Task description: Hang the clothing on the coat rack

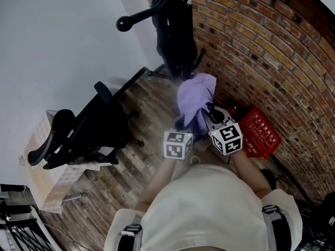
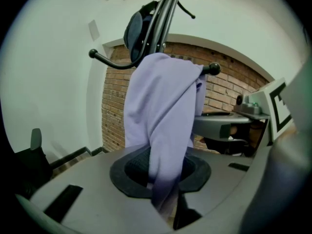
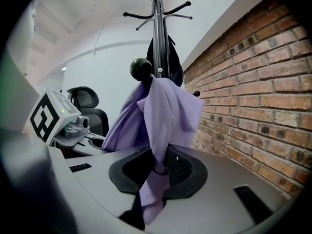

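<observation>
Clothing (image 3: 165,116) pinched by left gripper (image 2: 163,182) and right gripper (image 3: 155,177) jaws alike, draped over knobbed peg (image 3: 141,68) of coat rack (image 3: 157,33) just ahead. Seat fabric well past its tip before releasing; uneven drape may slide.

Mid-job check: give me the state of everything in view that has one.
coat rack: upright, dark item hanging on it.
purple garment: draped over one hook, not yet released.
left gripper: fingers shut on the purple garment.
right gripper: fingers shut on the purple garment.
</observation>
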### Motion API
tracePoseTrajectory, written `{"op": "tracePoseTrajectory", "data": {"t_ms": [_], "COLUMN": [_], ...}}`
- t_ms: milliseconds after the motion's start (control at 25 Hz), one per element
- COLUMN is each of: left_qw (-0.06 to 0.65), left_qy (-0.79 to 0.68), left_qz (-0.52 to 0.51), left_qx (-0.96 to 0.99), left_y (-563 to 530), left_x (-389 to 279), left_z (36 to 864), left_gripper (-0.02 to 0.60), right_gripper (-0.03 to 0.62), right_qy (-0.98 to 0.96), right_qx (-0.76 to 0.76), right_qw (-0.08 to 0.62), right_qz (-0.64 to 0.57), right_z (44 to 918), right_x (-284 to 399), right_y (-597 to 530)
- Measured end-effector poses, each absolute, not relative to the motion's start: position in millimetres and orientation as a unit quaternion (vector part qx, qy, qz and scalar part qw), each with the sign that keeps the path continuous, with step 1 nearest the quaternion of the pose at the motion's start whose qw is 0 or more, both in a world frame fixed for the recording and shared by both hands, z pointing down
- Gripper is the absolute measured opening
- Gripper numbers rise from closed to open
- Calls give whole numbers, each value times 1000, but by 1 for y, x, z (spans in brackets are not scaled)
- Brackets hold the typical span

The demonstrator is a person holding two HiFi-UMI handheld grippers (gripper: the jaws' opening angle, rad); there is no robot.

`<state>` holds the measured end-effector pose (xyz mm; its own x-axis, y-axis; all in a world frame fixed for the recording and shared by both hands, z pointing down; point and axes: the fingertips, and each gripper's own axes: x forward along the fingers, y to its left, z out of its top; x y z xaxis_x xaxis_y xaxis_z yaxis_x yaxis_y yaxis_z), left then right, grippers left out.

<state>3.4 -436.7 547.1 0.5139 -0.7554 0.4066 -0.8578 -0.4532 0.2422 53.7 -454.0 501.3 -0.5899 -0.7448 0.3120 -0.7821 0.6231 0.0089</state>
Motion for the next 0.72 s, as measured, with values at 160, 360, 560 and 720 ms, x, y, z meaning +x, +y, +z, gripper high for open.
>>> {"op": "tracePoseTrajectory", "data": {"t_ms": [160, 360, 560, 720], "left_qw": [211, 214, 213, 213], "left_qy": [-474, -473, -476, -473], "left_qz": [114, 106, 102, 99], "left_qx": [847, 848, 847, 849], "left_y": [-428, -415, -399, -383], "left_x": [2, -4, -13, -20], "left_z": [543, 538, 533, 527], "left_gripper": [80, 160, 192, 193], "right_gripper": [55, 97, 107, 107], "right_qy": [-885, -878, -867, -861], "right_qx": [439, 454, 476, 489], "right_qw": [139, 132, 124, 119], "right_qz": [71, 76, 79, 78], "right_z": [499, 493, 489, 483], "right_x": [57, 64, 72, 76], "right_y": [-450, -439, -424, -409]}}
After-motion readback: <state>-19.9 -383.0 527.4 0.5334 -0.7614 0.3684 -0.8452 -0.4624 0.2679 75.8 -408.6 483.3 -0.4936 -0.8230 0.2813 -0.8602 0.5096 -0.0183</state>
